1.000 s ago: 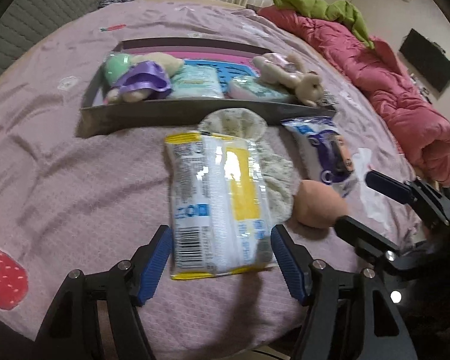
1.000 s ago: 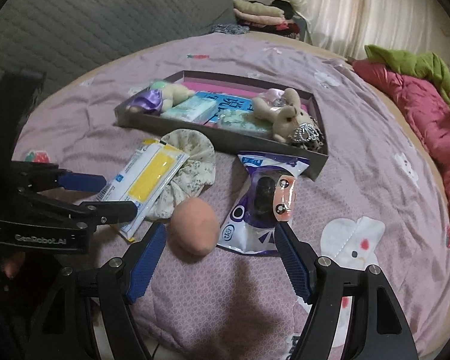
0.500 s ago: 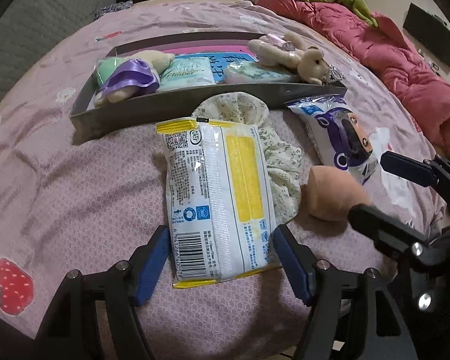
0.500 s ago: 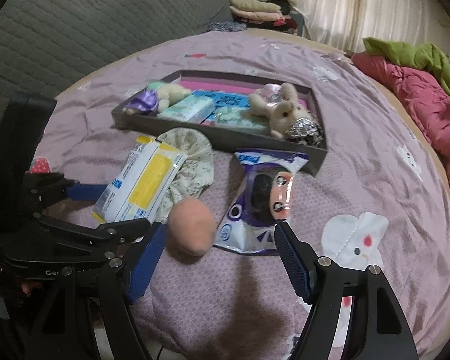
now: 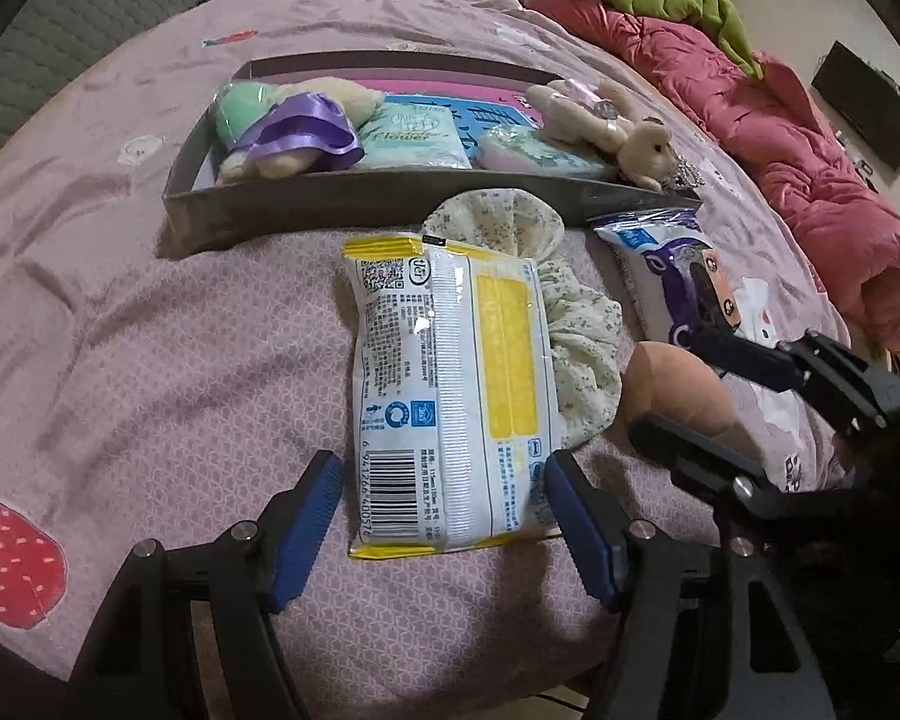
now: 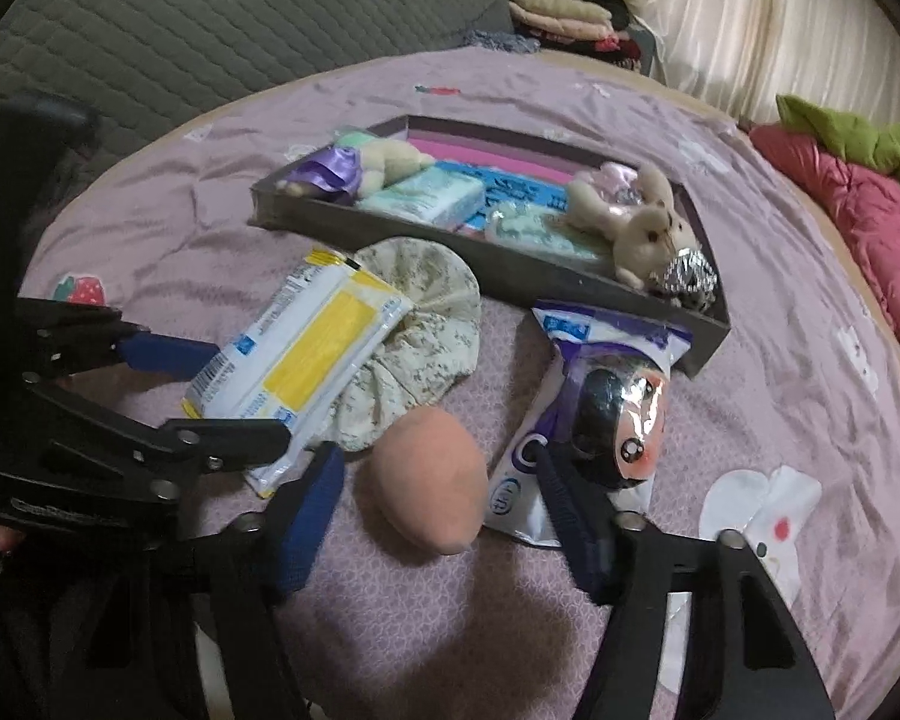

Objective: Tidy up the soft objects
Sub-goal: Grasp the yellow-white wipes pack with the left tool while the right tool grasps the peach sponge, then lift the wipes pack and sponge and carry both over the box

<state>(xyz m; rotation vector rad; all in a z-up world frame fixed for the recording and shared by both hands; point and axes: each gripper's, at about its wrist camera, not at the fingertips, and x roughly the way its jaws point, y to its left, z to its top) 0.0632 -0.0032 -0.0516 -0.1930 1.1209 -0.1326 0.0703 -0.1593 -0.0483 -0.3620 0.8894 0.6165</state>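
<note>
A yellow-and-white tissue pack (image 5: 450, 384) lies on the mauve bedspread, and its near end sits between the blue pads of my left gripper (image 5: 444, 525). Those jaws are closing a little, and the pads are not pressing the pack. In the right wrist view, a peach egg-shaped soft ball (image 6: 429, 480) rests between the fingers of my right gripper (image 6: 435, 516). Its jaws are closing, with a gap still showing on both sides. A floral cloth (image 6: 420, 312) lies under the pack (image 6: 306, 354). A purple doll-face packet (image 6: 606, 414) lies to the right.
A dark shallow tray (image 5: 390, 198) beyond the pack holds a purple-ribboned plush (image 5: 294, 132), pale tissue packs and a beige bunny (image 5: 624, 132). A red quilt (image 5: 780, 138) is heaped at right. A grey quilted headboard (image 6: 240, 12) stands behind. The bed edge runs close below both grippers.
The right gripper's fingers have drawn closer together around the peach ball and edged forward and down. The left gripper stays over the pack's near end.
</note>
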